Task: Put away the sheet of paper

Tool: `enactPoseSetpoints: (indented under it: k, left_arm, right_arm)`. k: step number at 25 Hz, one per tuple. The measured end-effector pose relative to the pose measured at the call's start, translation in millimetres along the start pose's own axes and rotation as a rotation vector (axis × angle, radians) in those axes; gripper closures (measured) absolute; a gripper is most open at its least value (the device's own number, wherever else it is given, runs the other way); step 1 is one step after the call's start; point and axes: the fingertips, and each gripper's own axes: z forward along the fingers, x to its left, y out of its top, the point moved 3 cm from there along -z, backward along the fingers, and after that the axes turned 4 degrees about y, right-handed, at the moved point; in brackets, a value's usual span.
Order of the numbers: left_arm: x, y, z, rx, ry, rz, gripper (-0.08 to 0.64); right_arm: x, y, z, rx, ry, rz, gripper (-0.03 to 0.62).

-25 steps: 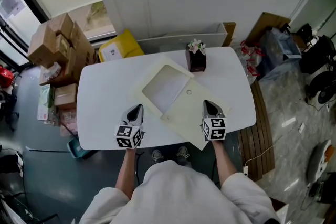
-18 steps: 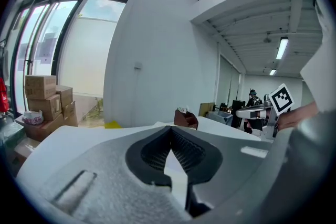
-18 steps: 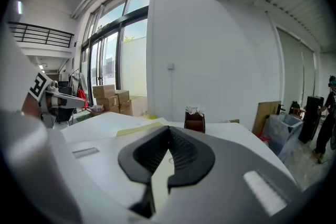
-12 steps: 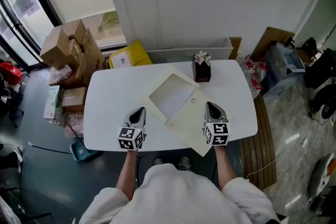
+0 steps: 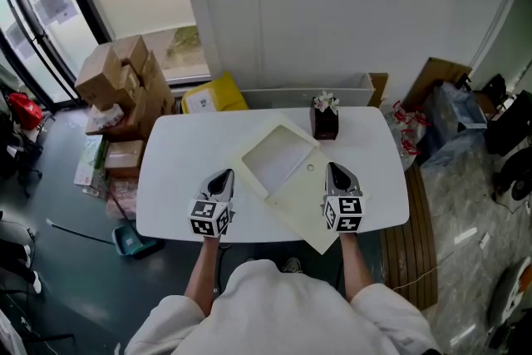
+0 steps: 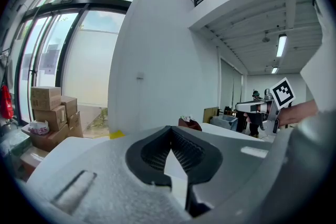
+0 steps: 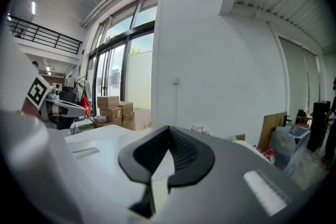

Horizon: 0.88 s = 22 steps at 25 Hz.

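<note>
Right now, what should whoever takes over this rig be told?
The left gripper is shut and empty, over the white table left of the folder.
The right gripper is shut and empty, over the folder's near right part.
The white sheet of paper lies flat on the cream flat folder, mid-table.
Done: nothing visible. Left: putting the sheet away.

A dark flower pot (image 5: 325, 122) stands on the white table (image 5: 179, 170), cardboard boxes (image 5: 116, 83) stacked beyond.
</note>
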Motion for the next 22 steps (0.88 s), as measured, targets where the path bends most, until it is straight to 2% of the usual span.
enactPoseSetpoints:
  k: [22]
  left_arm:
    - [10.6,5.6,10.7,-0.016,0.019,-0.011,0.558]
  right_arm:
    - [6.0,-2.4,20.3,0.015,0.030,0.011,0.591]
